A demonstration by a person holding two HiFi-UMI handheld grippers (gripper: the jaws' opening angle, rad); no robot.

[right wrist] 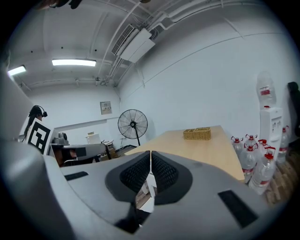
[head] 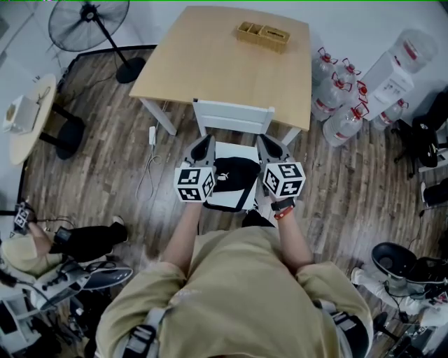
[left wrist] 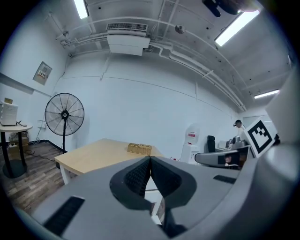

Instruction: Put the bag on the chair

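A black bag (head: 234,178) lies on the seat of a white chair (head: 233,116), which is tucked against the wooden table's near edge. My two grippers hover over the seat, one at each side of the bag. The left gripper (head: 208,142) is at the bag's left and the right gripper (head: 262,142) at its right. In the left gripper view the left gripper (left wrist: 150,160) has its jaw tips together with nothing between them. The right gripper (right wrist: 150,154) looks the same in its own view. Neither gripper touches the bag.
The wooden table (head: 210,66) carries a wicker tray (head: 262,36). A standing fan (head: 89,21) is at the back left, with a round side table (head: 31,115) left of it. Water bottles (head: 343,119) and a dispenser (head: 395,73) stand on the right. A person (head: 31,252) sits low at the left.
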